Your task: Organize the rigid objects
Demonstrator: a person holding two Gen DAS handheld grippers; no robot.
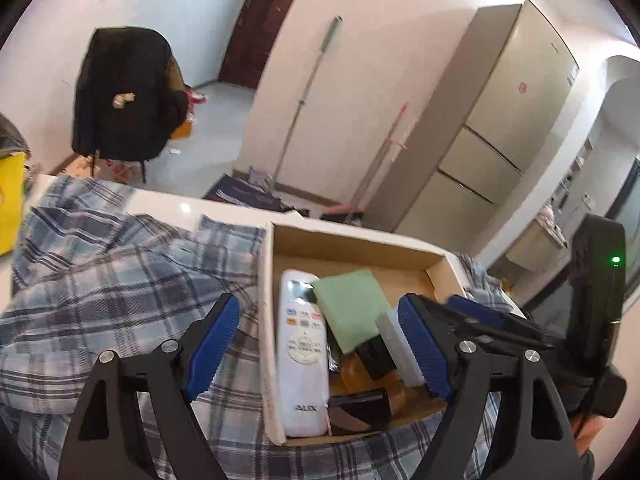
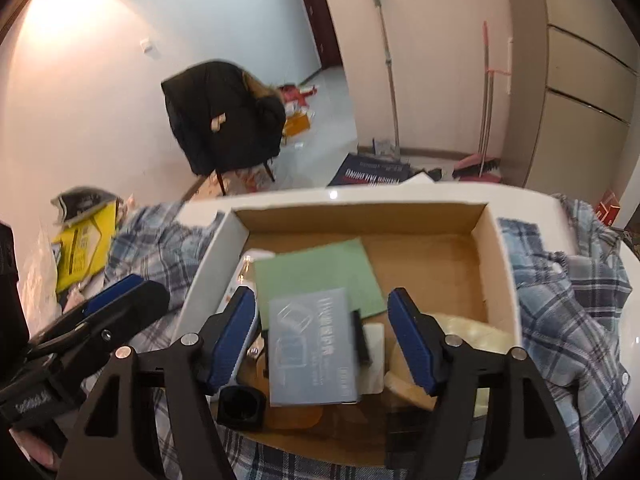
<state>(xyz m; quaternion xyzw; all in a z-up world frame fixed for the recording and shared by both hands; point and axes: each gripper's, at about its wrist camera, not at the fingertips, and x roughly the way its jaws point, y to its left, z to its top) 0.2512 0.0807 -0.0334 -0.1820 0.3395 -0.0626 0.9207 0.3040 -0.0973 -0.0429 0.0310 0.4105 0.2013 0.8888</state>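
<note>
An open cardboard box point(image 1: 266, 320) point(image 2: 212, 256) sits on a plaid cloth point(image 1: 100, 280) point(image 2: 560, 300). It holds a white remote point(image 1: 302, 360), a green card point(image 1: 352, 304) point(image 2: 316, 276), small black items point(image 1: 360, 404) point(image 2: 240, 404) and a cream round thing point(image 2: 460, 332). My left gripper point(image 1: 320, 320) hangs open over the box's left wall and the remote, with nothing between its pads. My right gripper point(image 2: 324, 320) is open around a pale grey box point(image 2: 312, 352) point(image 1: 394, 340), with a clear gap at its right pad. The grey box lies on the other items.
The white table edge point(image 2: 400, 194) runs behind the box. A yellow bag point(image 1: 8, 208) point(image 2: 80, 248) lies at the far left. Beyond the table stand a chair draped in a black jacket point(image 1: 124, 92), a mop, a broom and a tall fridge point(image 1: 500, 120).
</note>
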